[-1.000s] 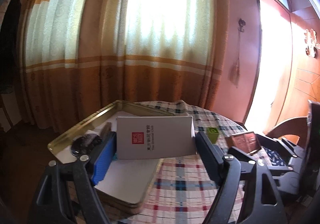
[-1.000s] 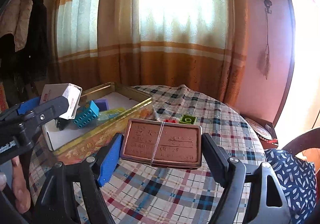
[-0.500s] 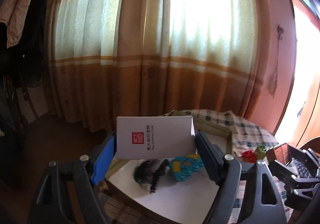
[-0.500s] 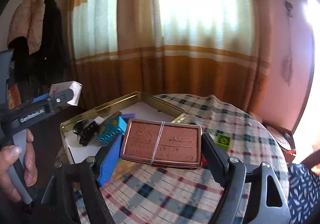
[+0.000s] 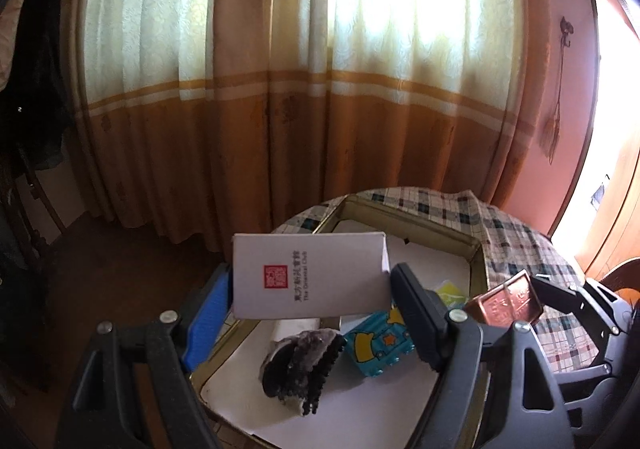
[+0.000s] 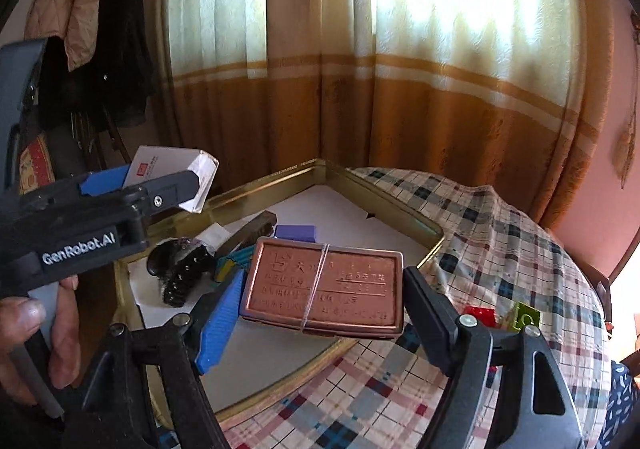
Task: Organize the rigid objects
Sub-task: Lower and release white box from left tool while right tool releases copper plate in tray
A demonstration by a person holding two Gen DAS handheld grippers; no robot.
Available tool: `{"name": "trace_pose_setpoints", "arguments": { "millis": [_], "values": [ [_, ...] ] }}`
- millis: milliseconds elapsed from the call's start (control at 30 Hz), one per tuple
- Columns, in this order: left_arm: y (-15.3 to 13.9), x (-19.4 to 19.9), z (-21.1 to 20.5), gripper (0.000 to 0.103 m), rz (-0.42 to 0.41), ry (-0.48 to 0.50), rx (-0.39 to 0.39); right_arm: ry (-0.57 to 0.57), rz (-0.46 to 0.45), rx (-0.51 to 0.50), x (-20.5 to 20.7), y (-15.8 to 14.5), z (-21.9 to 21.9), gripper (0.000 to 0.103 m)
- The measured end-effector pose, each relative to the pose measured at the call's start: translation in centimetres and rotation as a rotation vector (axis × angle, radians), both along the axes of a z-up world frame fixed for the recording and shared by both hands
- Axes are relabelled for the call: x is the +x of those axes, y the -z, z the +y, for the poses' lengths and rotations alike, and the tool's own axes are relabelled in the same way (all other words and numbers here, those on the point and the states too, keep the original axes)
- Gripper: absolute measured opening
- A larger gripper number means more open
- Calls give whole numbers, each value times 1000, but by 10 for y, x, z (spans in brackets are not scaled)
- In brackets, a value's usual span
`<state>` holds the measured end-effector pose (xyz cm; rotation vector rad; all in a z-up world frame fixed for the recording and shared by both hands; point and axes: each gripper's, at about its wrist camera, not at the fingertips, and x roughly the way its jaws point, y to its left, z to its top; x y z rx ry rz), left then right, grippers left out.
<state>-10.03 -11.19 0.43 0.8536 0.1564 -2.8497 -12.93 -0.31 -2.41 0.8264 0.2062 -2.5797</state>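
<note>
fingers: the left gripper (image 5: pixel 310 313) pinches a white box (image 5: pixel 310 281) by its two short ends; the right gripper (image 6: pixel 322 315) pinches a copper tin (image 6: pixel 322 285) in the same way, end to end

box place: in the air over the near-left corner of the gold tray (image 5: pixel 474 249), above a black clip (image 5: pixel 300 373) and a blue brick (image 5: pixel 378 345)

tin place: in the air over the near edge of the tray, partly above the checked cloth (image 6: pixel 500 249)

box axis: long axis runs across, from one finger to the other; printed face toward the camera, top edge about level

tin axis: long axis also across the jaws; embossed lid faces up and toward the camera, right end a little lower; a thin band goes around its middle

risk 1: I think the box can land on the clip or brick and rest tilted, because the floor under it is not free

risk 2: the two grippers are near; they may bump if both go down together

risk 3: the tin may catch the tray rim, because part of it hangs outside
</note>
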Motion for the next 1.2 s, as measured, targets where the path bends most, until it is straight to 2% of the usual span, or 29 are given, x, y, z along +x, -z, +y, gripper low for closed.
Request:
{"name": "trace_pose_setpoints", "arguments": {
  "millis": [233,433,733,867,967,1000,1067,1200],
  "values": [
    [6,-18,-2,79,-60,1,14,57,-26,39,-26,3,-3,80],
    [9,-24,-1,80,-84,1,-1,78,-38,148,-38,14,-20,80],
    [14,-23,-6,80,-103,0,5,-24,-10,238,-20,21,-39,80],
    [18,-26,-2,81,-121,9,-5,-51,-26,194,-27,18,-40,80],
    [19,-27,0,81,-129,10,-20,-45,-20,201,-31,20,-41,81],
    [18,-27,0,83,-129,11,-19,-48,-18,197,-30,20,-40,82],
    [18,-27,0,91,-123,1,-20,-28,0,198,-29,20,-38,93],
    [19,-23,-4,97,-113,-22,-2,-2,16,163,-24,14,-29,93]
  ]
}}
